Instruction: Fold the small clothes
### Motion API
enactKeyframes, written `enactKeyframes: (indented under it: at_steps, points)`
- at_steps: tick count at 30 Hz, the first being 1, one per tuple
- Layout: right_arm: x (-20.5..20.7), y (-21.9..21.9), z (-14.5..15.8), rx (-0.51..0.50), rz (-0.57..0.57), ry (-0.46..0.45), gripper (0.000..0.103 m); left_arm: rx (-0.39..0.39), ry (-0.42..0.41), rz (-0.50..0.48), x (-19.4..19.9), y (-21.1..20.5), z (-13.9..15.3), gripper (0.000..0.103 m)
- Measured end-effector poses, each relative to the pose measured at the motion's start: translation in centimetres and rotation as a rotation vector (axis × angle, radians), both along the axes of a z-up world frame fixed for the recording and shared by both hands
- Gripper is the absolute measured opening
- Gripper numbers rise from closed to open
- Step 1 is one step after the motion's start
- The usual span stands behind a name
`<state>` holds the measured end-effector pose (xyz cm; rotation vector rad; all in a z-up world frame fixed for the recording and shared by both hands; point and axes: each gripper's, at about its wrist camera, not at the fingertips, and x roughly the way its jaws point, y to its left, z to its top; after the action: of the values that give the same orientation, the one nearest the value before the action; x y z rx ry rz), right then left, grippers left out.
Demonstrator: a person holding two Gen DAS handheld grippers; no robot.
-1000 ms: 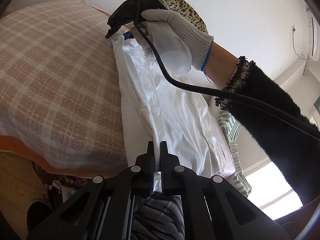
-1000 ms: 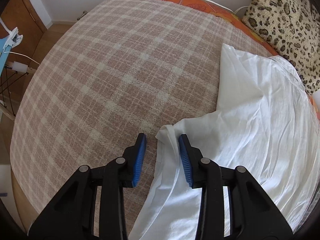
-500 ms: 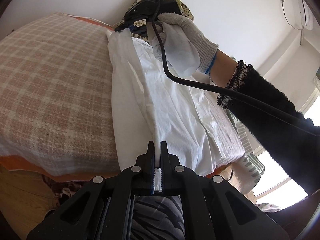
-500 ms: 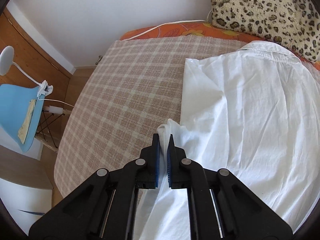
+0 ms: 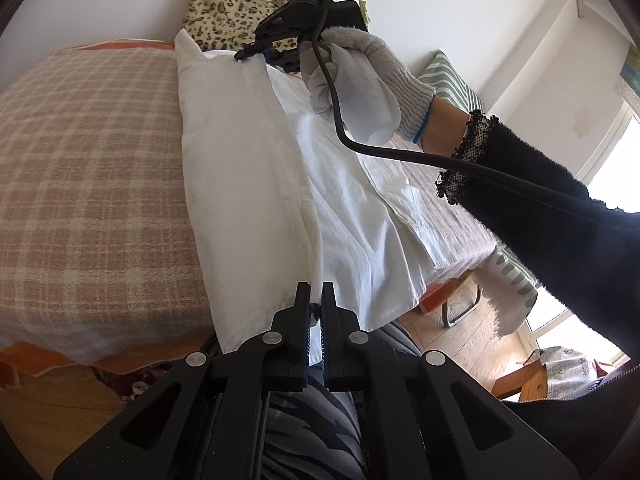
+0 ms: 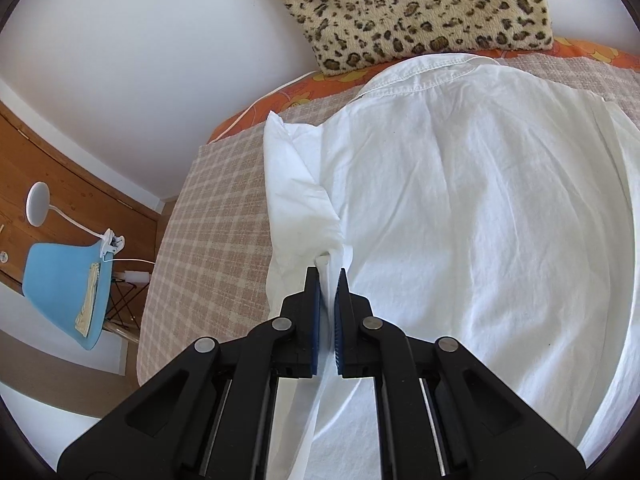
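A crumpled white cotton shirt [image 6: 460,208] is spread on the checked woven bedcover [image 5: 88,168]. Its hem is clamped in the left gripper [image 5: 316,304]. A folded side edge is pinched in the right gripper [image 6: 328,284], beside a plush leopard-print cushion [image 6: 420,8].

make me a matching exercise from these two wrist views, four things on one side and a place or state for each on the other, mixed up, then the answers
Things:
1. white shirt
2. leopard-print cushion
3. left tongs
4. white clip lamp

Places or states:
A. clipped to the edge of the blue table
B. spread on the checked blanket
C. against the wall at the head of the bed
D. shut on the shirt's near edge

Pairs: 1-B, 2-C, 3-D, 4-A
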<state>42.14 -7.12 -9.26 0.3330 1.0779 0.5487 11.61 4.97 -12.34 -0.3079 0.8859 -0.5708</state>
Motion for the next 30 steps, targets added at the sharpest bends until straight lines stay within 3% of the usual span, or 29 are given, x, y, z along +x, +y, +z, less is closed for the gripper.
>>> enactKeyframes:
  at_steps: [8,13,18,22,24,26,28,30]
  points:
    - [-0.2,-2.3,-1.6,-0.038,-0.067,0.001,0.006,0.061,0.029,-0.078,-0.5,-1.9,-0.8,0.002]
    - [-0.3,-2.9,-2.7,-0.068,-0.087,0.013,0.006,0.025,0.039,-0.084,-1.3,-0.9,0.1,0.003]
    - [0.3,-3.3,-3.0,-0.09,-0.082,0.014,0.006,0.027,0.015,0.021,-2.8,3.3,1.7,0.018]
    - [0.4,-2.8,-3.2,-0.136,-0.063,0.004,0.006,0.008,0.046,0.141,-2.0,6.8,1.3,0.018]
    - [0.3,-2.7,-3.3,-0.132,-0.06,0.005,0.006,0.003,0.059,0.154,-1.2,7.2,0.8,0.018]
    - [0.2,-3.0,-3.2,-0.088,-0.041,0.027,0.007,-0.063,0.087,0.15,-0.6,7.2,0.3,0.018]
    - [-0.1,-3.5,-2.9,-0.088,-0.045,0.04,0.014,-0.065,0.098,0.134,-0.2,6.2,0.1,0.018]
    - [-0.5,-4.5,-2.2,-0.129,-0.061,0.03,0.032,-0.04,0.099,0.116,0.2,5.3,0.0,0.021]
